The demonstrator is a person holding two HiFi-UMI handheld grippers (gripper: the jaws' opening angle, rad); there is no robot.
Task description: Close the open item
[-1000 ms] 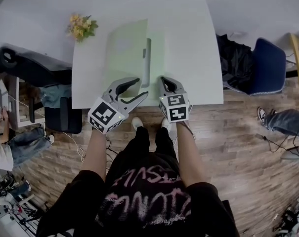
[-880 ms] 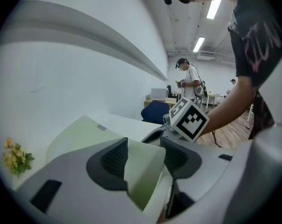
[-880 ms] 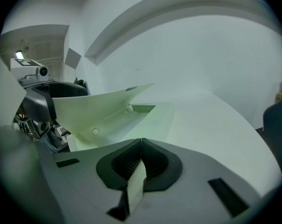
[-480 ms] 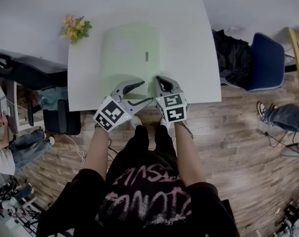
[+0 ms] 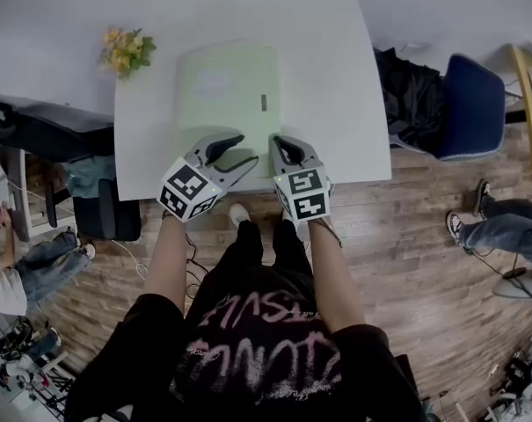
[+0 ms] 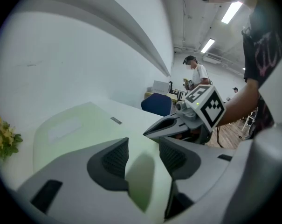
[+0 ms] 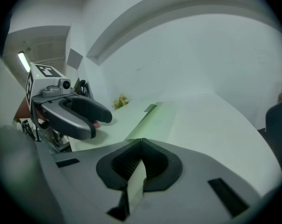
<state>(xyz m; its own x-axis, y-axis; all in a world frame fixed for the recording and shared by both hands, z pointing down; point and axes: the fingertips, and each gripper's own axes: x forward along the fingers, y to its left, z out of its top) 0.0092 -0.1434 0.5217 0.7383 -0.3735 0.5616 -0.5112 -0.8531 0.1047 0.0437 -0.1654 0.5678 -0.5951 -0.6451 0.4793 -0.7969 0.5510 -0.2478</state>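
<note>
One risk: unpressed, the green folder (image 5: 226, 86) could spring open; left gripper (image 5: 245, 149) jaws spread, closing empty; right gripper (image 5: 280, 143) jaws pressed together.

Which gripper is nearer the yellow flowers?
Left. The left gripper, fingers closing with nothing between them, is over the green folder's near edge on the flowers' side; the right gripper is beside it, farther away.

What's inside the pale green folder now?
Nothing shows: the pale green folder lies shut flat on the white table, so its cover hides any contents. Visible on the cover are only a small grey tab and a faint rectangular patch.
</note>
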